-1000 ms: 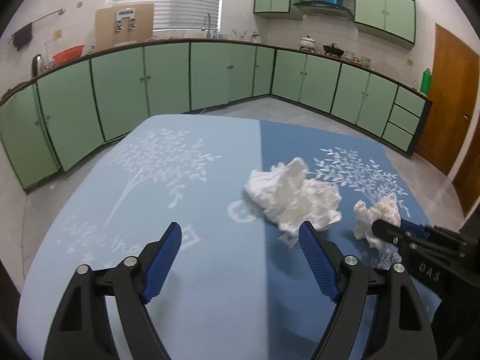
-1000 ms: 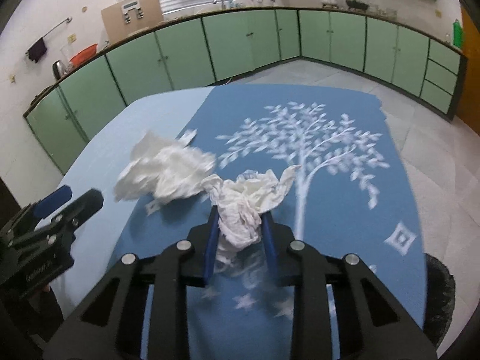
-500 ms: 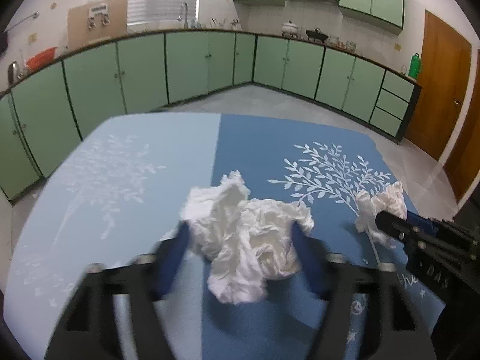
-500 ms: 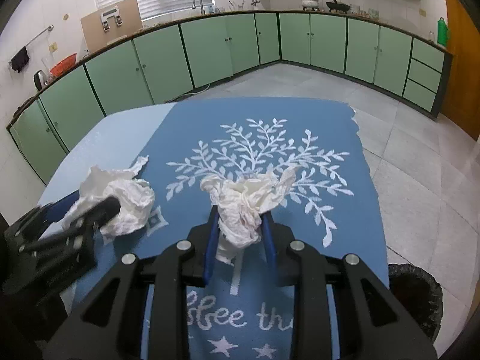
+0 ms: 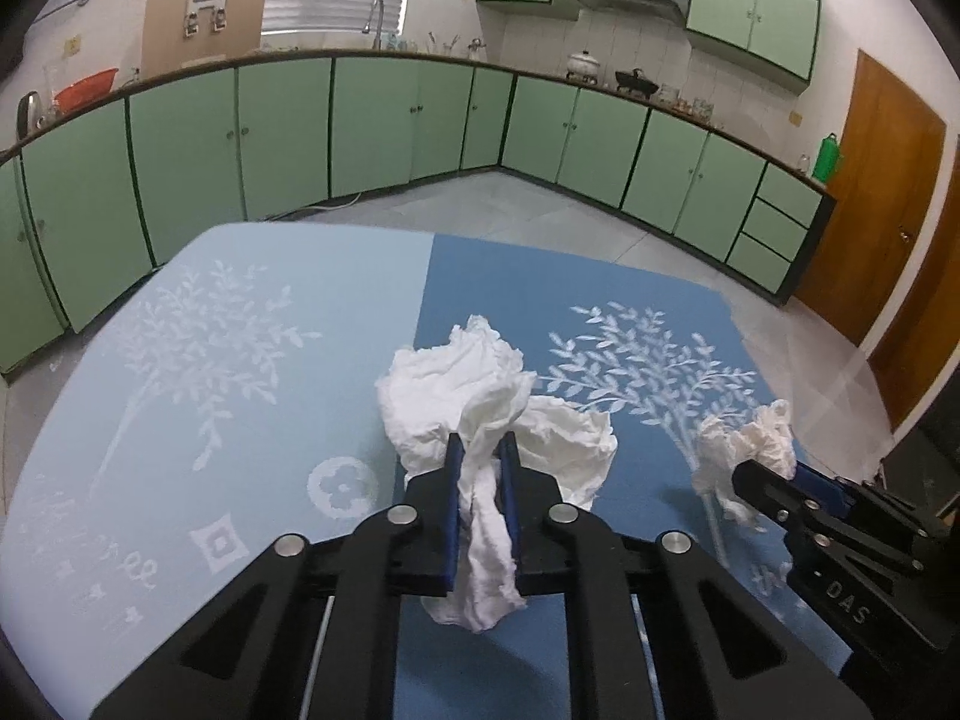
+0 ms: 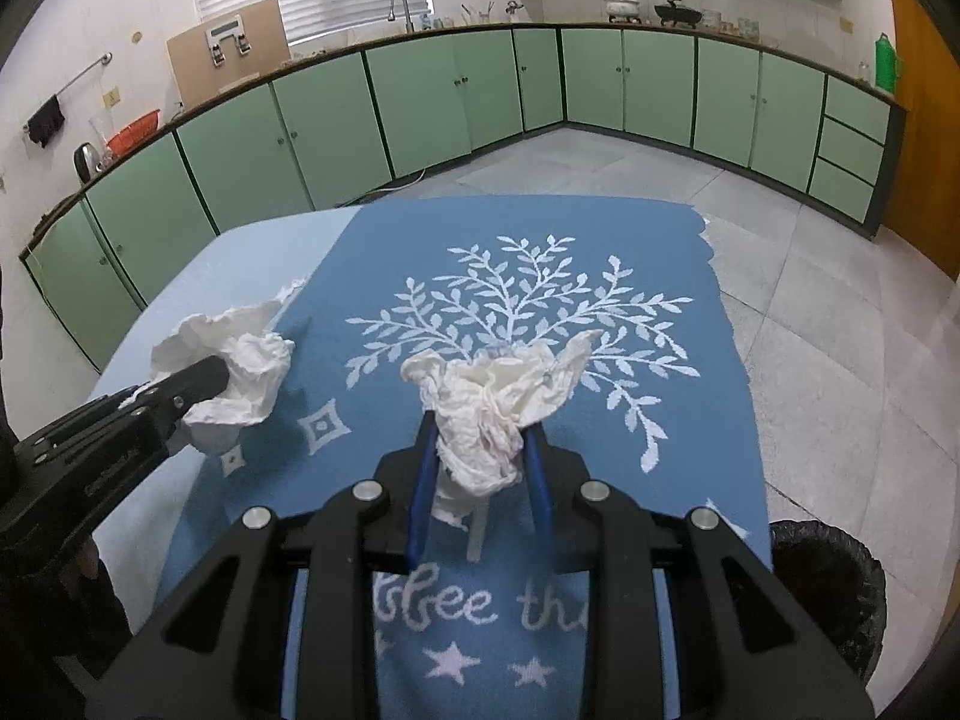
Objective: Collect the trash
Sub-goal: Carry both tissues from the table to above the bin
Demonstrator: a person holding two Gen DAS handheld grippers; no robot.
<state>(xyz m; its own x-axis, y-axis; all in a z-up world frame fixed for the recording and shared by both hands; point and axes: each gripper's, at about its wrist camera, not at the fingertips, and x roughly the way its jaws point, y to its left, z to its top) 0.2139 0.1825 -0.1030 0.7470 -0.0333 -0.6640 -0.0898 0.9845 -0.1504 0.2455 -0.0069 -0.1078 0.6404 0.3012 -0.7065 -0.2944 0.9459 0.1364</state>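
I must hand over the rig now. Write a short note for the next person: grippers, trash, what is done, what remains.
Left gripper: shut on the big tissue.
Right gripper: shut on the small tissue.
Both wads are held over the blue cloth. The bin stands on the floor at the table's right edge.
Done: both picked up.
Left: drop both into the bin.
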